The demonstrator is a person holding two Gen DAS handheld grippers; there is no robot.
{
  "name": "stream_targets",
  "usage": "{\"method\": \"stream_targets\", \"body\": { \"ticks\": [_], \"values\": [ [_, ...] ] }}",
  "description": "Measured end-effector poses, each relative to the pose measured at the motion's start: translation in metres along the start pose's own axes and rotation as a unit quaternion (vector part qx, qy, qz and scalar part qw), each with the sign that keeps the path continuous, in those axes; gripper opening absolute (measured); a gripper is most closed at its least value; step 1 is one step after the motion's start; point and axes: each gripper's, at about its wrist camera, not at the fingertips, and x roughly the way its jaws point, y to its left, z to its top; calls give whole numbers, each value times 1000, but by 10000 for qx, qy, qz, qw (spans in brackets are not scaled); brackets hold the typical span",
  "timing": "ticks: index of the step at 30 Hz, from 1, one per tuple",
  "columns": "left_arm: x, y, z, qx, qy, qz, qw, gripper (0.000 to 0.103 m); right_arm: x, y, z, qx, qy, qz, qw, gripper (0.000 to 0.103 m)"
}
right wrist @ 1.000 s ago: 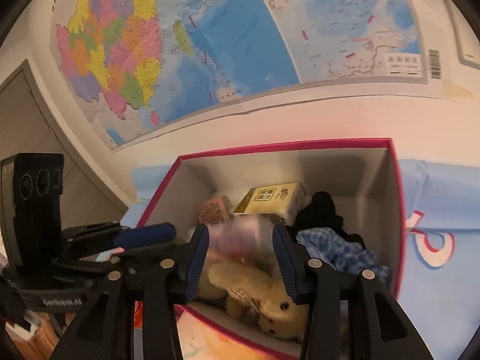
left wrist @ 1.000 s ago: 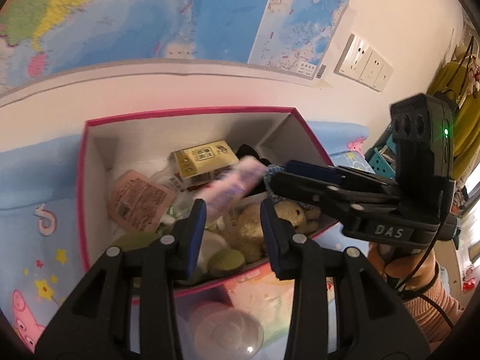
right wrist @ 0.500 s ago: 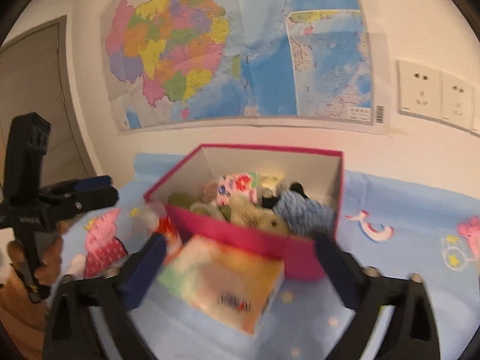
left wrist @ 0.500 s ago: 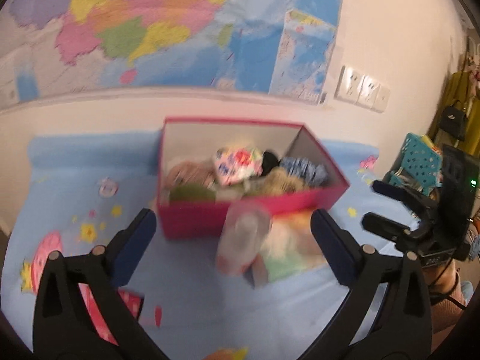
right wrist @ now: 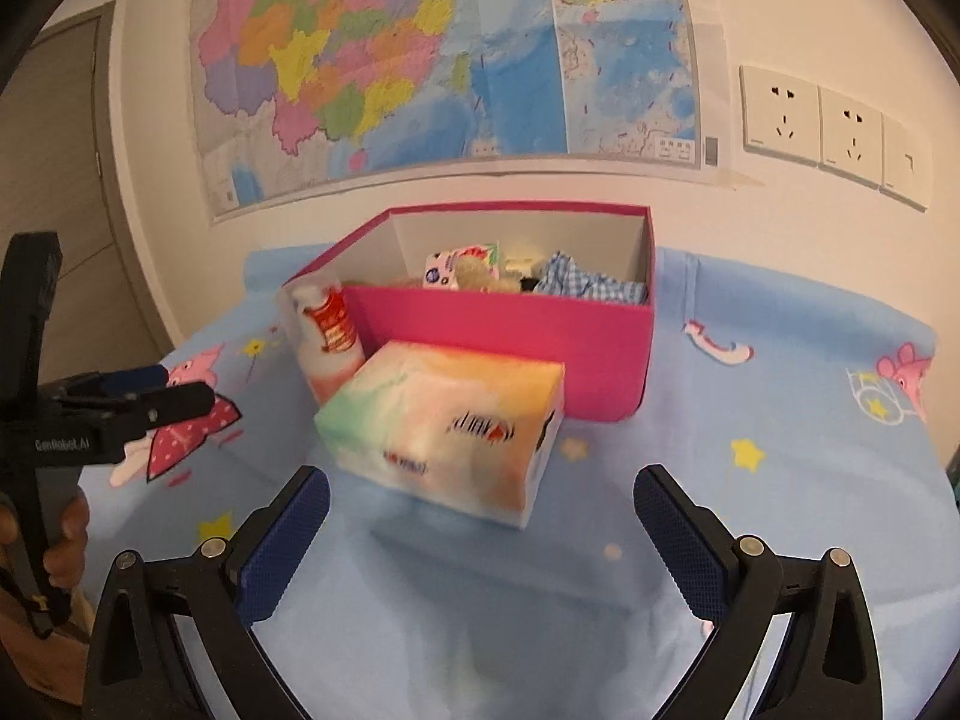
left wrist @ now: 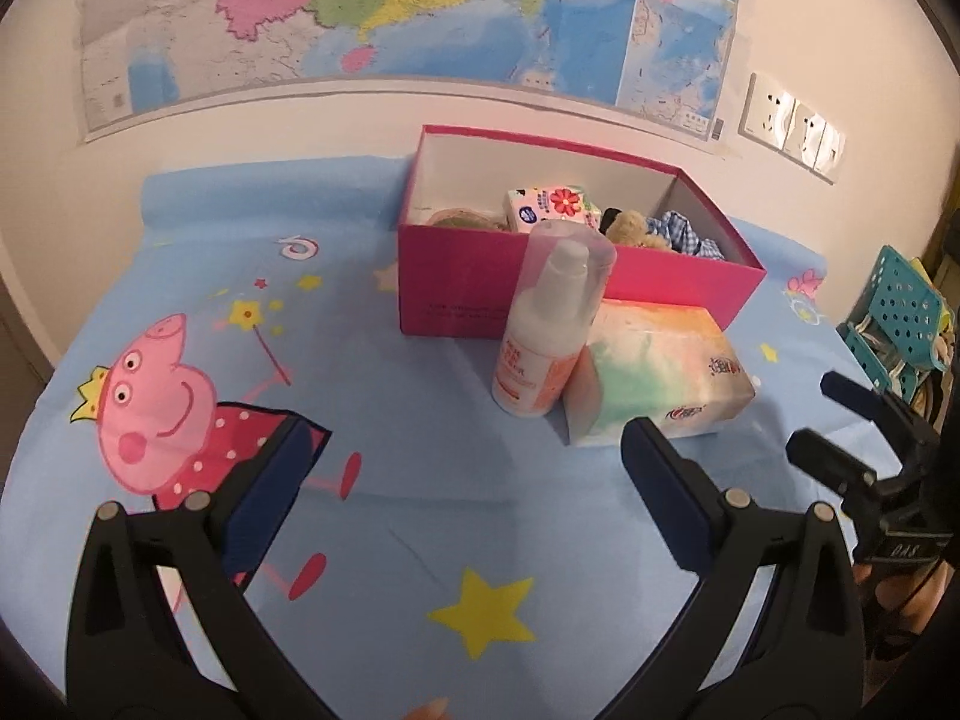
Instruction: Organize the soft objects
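The left gripper (left wrist: 474, 468) hangs over the blue cartoon-print sheet (left wrist: 420, 528) with its jaws spread wide and nothing between them; they have just been opening. The right gripper (right wrist: 480, 516) is likewise released and empty, its jaws also just opened. The pink cardboard box (left wrist: 480, 300) stands near the far edge of the sheet, close to the wall under the map (left wrist: 420, 6). Inside it lie the soft things: a flower-print tissue pack (left wrist: 552, 207), a tan plush toy (left wrist: 630, 227) and a blue checked cloth (left wrist: 690, 234), packed close together. Outside the box, just against its front wall, a white spray bottle (left wrist: 540, 336) stands upright, and a pastel tissue box (left wrist: 654, 372) sits beside it, touching or nearly touching the bottle. A teal perforated basket (left wrist: 900, 312) sits off the sheet's right edge
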Motion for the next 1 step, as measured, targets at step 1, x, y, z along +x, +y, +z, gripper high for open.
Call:
{"method": "stream_targets", "body": {
  "ticks": [1],
  "values": [
    [-1, 0, -1, -9, 4, 12, 10000, 103, 0, 0, -1, 29, 25, 26, 10000, 103]
  ]
}}
